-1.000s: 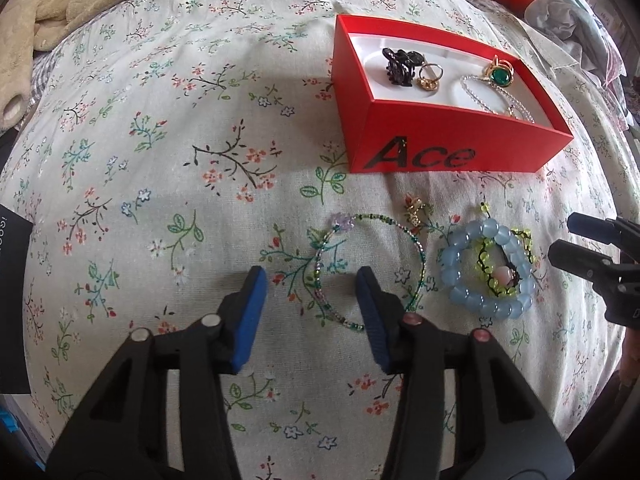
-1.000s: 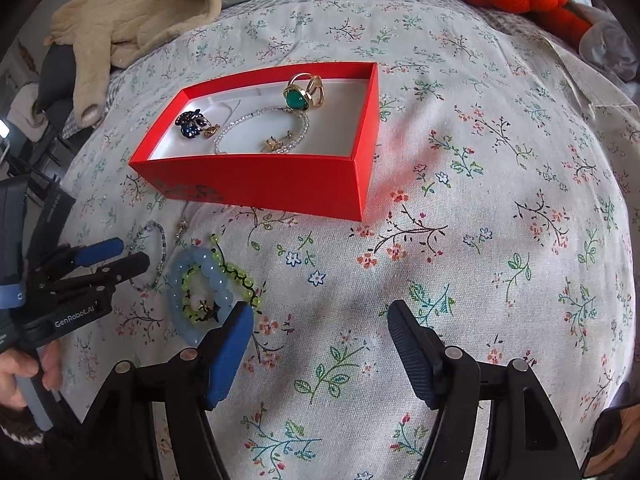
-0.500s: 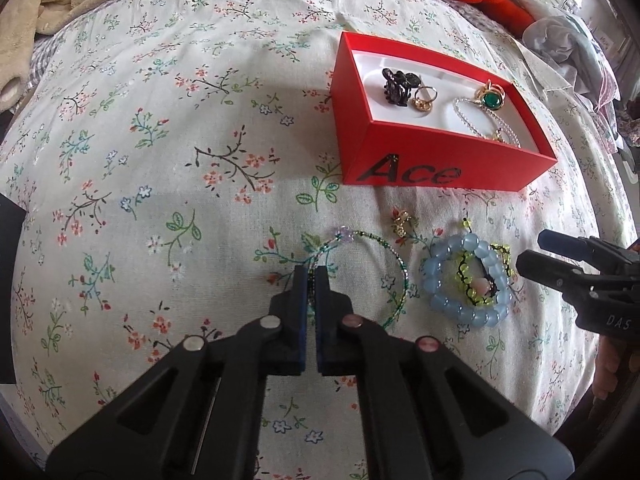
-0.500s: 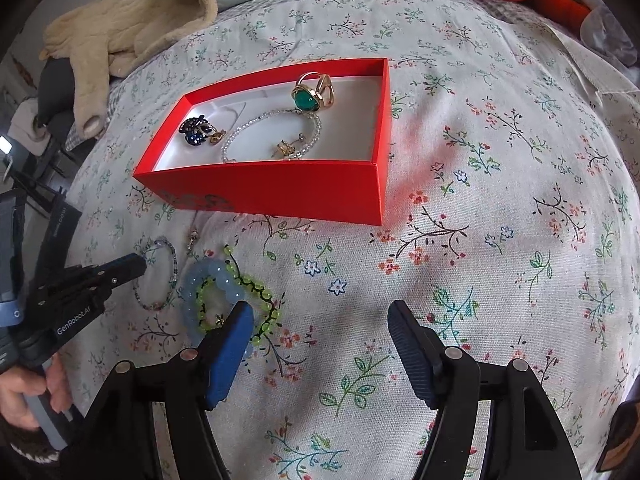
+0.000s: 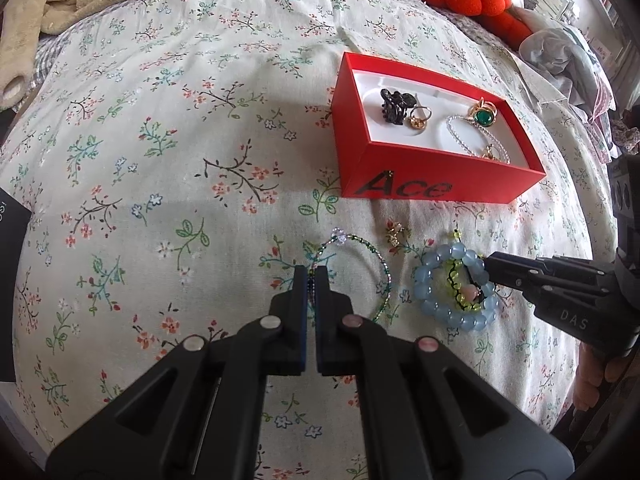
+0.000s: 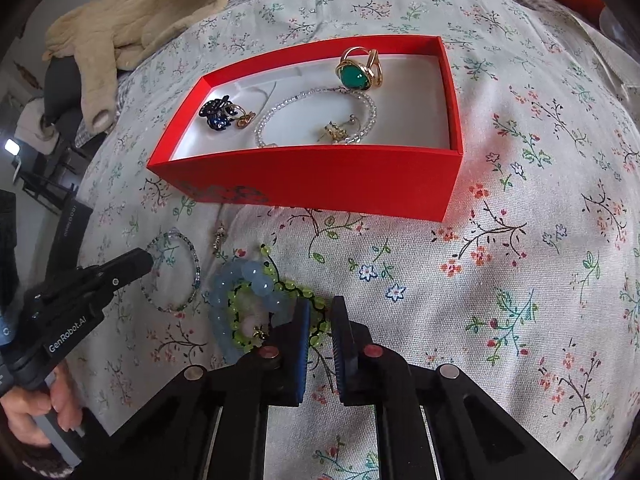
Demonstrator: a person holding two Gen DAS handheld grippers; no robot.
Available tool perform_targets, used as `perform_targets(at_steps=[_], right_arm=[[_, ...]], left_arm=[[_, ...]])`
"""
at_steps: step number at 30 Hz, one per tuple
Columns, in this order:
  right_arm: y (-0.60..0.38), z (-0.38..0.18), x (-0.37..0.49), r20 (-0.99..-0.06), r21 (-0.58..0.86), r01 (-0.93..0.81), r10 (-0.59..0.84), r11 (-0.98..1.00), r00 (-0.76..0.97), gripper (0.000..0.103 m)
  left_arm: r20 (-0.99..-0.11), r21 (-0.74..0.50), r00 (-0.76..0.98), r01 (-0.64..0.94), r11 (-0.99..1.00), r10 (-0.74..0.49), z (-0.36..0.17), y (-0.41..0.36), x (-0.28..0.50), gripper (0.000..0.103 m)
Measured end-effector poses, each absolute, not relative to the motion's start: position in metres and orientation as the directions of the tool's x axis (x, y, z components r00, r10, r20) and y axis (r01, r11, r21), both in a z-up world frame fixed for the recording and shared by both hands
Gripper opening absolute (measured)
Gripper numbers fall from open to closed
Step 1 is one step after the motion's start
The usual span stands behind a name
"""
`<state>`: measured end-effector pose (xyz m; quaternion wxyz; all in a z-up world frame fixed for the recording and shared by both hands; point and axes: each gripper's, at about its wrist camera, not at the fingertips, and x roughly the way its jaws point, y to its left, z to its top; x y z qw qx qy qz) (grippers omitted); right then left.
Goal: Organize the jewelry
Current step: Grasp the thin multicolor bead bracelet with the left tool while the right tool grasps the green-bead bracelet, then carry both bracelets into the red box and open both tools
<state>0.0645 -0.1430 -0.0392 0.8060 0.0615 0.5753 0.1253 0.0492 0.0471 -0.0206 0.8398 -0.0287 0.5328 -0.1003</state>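
We hold two grippers over the floral bedspread [image 5: 168, 128], both pointing steeply down. The left gripper [image 5: 311, 276] is clenched on the thin green beaded bracelet [image 5: 380, 268], its jaws pinching the strand at the loop's 9 o'clock edge; the rest of the loop lies flat toward 3 o'clock from the jaws. The right gripper [image 6: 320, 312] has just been closing, and its jaws now sit nearly together with the yellow-green beaded bracelet [image 6: 316, 304] between them, pinched at that loop's 3 o'clock side. This bracelet lies tangled inside the pale blue bead bracelet [image 6: 240, 280], so a lift may drag both. A small gold charm [image 5: 395, 234] rests loose between the two loops, toward 12 o'clock. The red box [image 5: 432, 184] lies at roughly 1 o'clock from the left jaws and 12 o'clock from the right jaws, long axis running across the view, already holding a green-stone ring [image 6: 358, 70], a dark hair clip [image 6: 218, 114] and a clear bead strand [image 6: 320, 116]. We judge the right hand slightly nearer the box's open side; each carry goes up and forward over the near wall.
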Motion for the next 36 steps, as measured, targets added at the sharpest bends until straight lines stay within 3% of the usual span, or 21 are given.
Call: perform_targets(at_steps=[26, 36], right_arm=[[-0.177, 0.049, 0.042, -0.784, 0.327, -0.125, 0.342, 0.937, 0.519, 0.008], [-0.189, 0.074, 0.050, -0.713, 0.367, -0.100, 0.349, 0.925, 0.608, 0.008]], left_arm=[[-0.801, -0.231, 0.524, 0.177, 0.957, -0.290, 0.039, 0.031, 0.040, 0.004], [-0.734, -0.312, 0.569, 0.201, 0.929, -0.370, 0.061, 0.010, 0.049, 0.004]])
